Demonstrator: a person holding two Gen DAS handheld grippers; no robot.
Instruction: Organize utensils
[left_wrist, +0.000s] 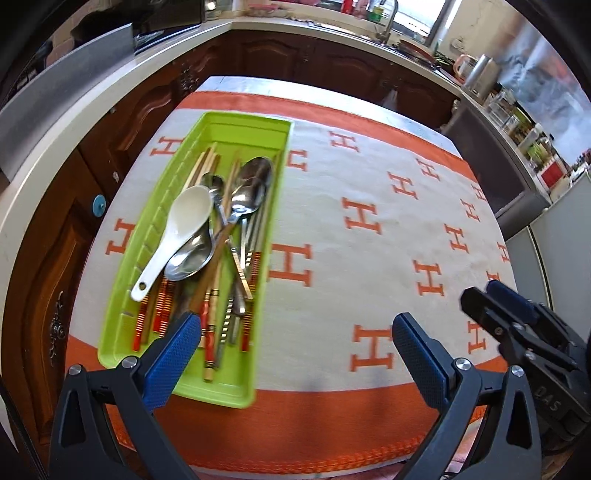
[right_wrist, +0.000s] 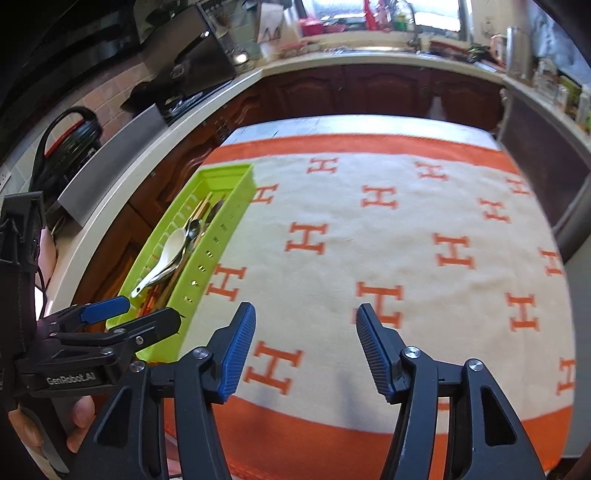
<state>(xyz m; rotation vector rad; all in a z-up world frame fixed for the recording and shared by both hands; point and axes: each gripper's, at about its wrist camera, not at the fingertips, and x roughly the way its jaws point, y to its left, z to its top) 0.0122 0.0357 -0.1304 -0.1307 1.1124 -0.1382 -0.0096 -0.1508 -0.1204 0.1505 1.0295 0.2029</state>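
Utensils (left_wrist: 218, 236) sit piled in the green tray (left_wrist: 125, 314) at the left side of your table, on an orange-and-cream H-print cloth (left_wrist: 369, 236). Dark wood cabinets (left_wrist: 280, 59) and a pale countertop (left_wrist: 110, 96) wrap the room. Your left gripper (left_wrist: 295, 354) angles down over the tray's near end, jaws wide apart, nothing between them. Your right gripper (right_wrist: 304, 347) hangs over bare cloth, jaws apart, empty. Left view shows white spoon (left_wrist: 181, 229), metal spoons, chopsticks (left_wrist: 210, 332) clearly; right view shows your fingers (right_wrist: 79, 410) on the left handle.
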